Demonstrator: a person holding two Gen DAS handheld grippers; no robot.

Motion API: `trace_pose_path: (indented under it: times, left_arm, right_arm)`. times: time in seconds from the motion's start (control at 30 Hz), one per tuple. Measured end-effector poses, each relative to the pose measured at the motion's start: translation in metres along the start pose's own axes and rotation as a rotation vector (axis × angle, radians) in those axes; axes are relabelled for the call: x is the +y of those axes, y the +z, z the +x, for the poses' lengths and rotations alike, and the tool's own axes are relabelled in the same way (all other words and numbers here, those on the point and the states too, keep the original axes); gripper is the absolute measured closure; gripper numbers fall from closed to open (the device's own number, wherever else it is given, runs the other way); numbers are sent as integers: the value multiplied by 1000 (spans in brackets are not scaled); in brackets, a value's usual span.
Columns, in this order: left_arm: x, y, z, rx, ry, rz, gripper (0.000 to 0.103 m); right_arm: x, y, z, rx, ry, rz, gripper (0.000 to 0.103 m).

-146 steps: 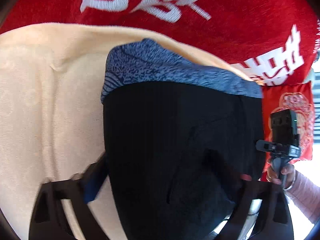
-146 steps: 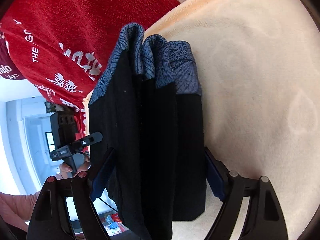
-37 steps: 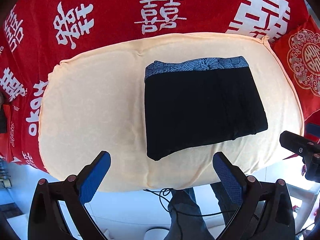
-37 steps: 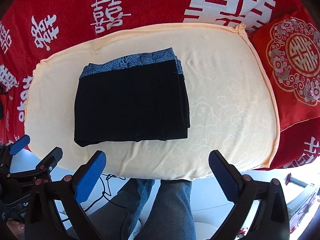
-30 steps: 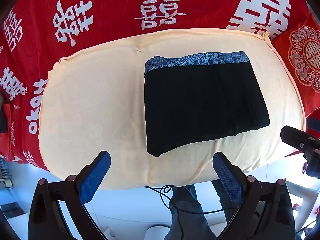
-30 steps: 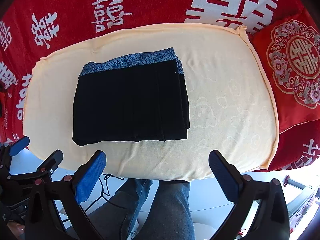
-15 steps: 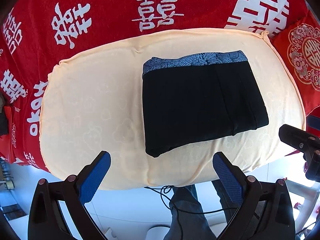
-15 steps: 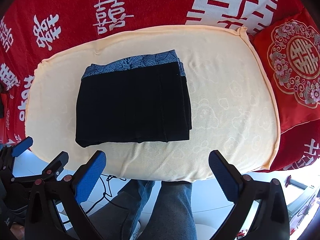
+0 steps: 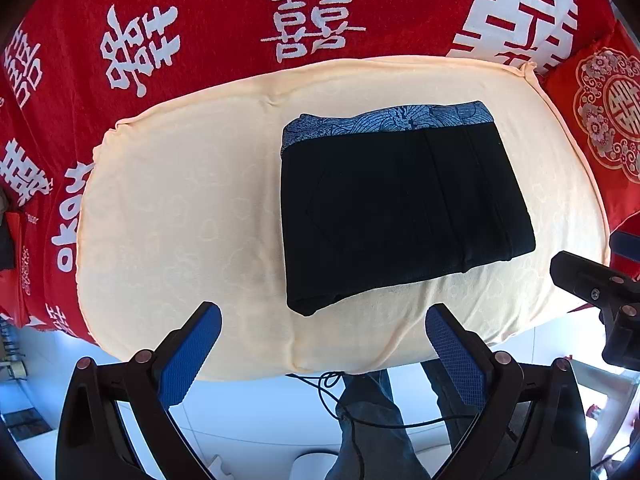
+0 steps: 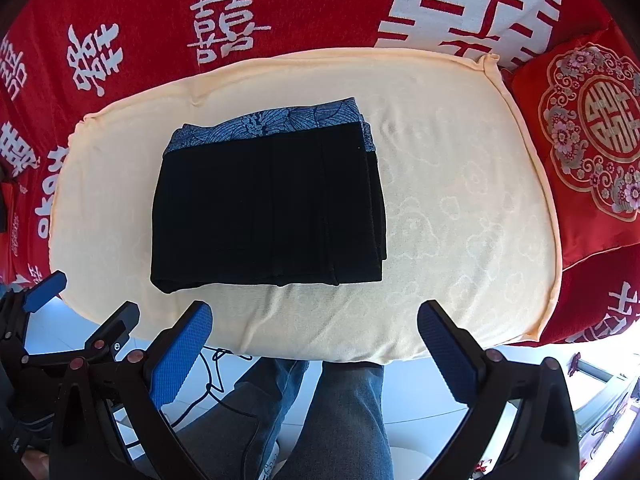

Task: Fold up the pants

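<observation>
Black pants point(image 9: 400, 208) point(image 10: 268, 208) lie folded into a compact rectangle on the cream cushion point(image 9: 180, 220) point(image 10: 460, 208), straight ahead of both claws and well clear of their tips. We see a blue patterned waistband point(image 9: 384, 122) point(image 10: 264, 124) along the far edge of the bundle, away from the claws, and stacked fold edges down its right side.

Our left claw point(image 9: 322, 354) is spread wide and holds nothing; the bundle sits ahead of it and a little to its right. Our right claw point(image 10: 314, 354) is likewise spread wide and bare, with the bundle ahead and slightly to its left. Each claw shows at the edge of the other's view.

Beyond the cushion, we see a red blanket point(image 9: 220, 12) point(image 10: 300, 4) printed with white characters, and off to the right of both claws a red embroidered pillow point(image 9: 608, 120) point(image 10: 592, 128). Below the claws, jeans-clad legs point(image 9: 368, 432) point(image 10: 340, 420) and a thin black cable point(image 9: 332, 384) point(image 10: 212, 360) show over a pale floor point(image 9: 248, 420).
</observation>
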State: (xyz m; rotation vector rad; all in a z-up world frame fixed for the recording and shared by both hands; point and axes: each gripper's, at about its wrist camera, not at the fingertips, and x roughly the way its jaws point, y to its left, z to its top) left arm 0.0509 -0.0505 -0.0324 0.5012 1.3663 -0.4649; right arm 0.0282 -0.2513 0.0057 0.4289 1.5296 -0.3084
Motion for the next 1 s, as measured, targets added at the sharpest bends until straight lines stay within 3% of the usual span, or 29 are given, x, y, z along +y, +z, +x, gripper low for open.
trace_pose_path:
  times: [1.0]
  left_arm:
    - [4,4,2,-4,-36,-44,0]
  right_arm:
    - [3,2,6,18,0,-8,1]
